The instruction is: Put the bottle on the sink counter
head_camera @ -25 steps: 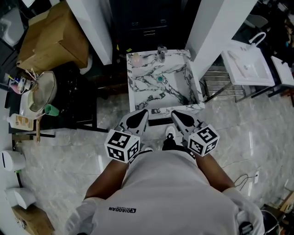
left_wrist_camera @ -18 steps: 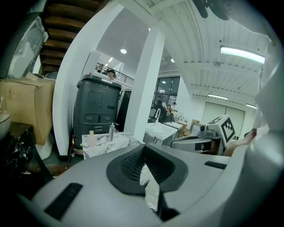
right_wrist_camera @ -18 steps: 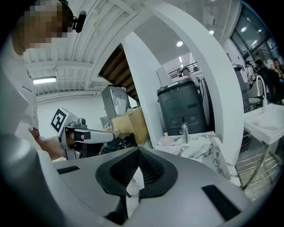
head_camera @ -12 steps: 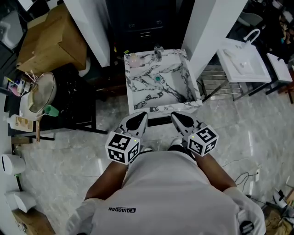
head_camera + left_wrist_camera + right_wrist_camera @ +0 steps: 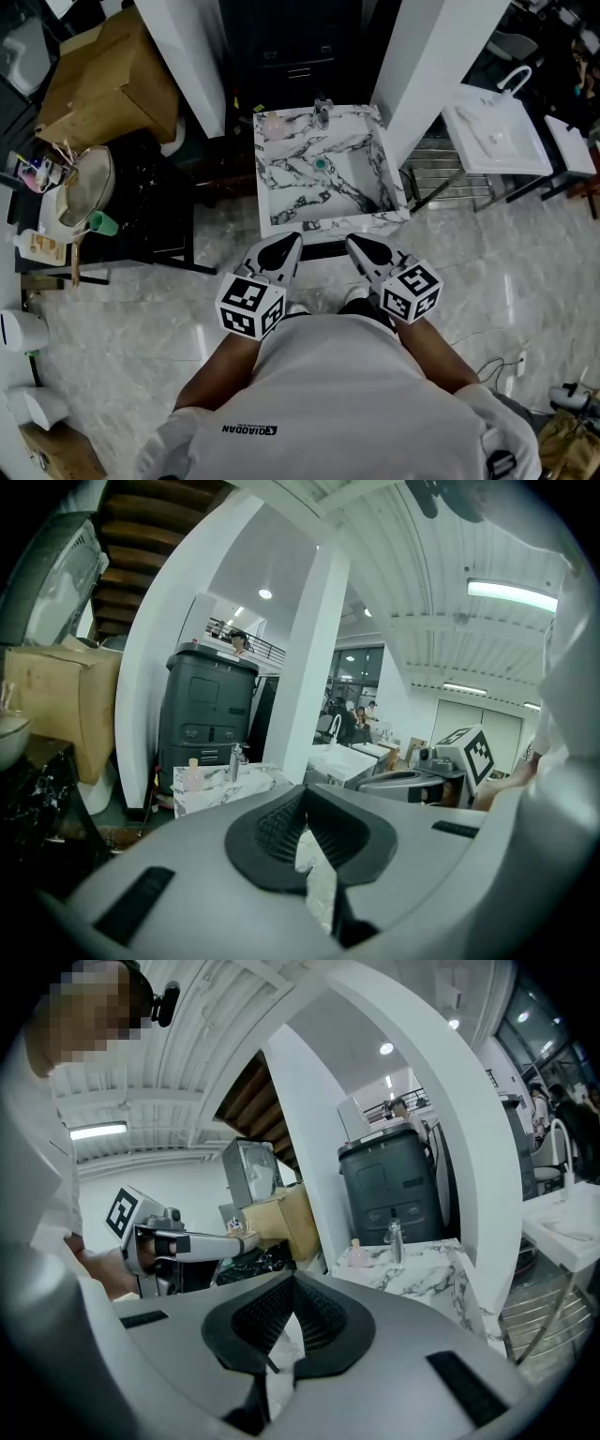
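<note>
Left claw point(image 5: 292, 240), right claw point(image 5: 355, 242) closed, empty.

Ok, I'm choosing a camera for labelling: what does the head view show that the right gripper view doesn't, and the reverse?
Head view only: the teal drain plug in the basin, the green cup at left, and the marker cube on the right gripper.
Right gripper view only: the ceiling strip light, and a close look at its own jaws, shut on nothing.
Both: the marble sink counter, the pink bottle standing on it beside the faucet, the cardboard box and the left gripper.
</note>
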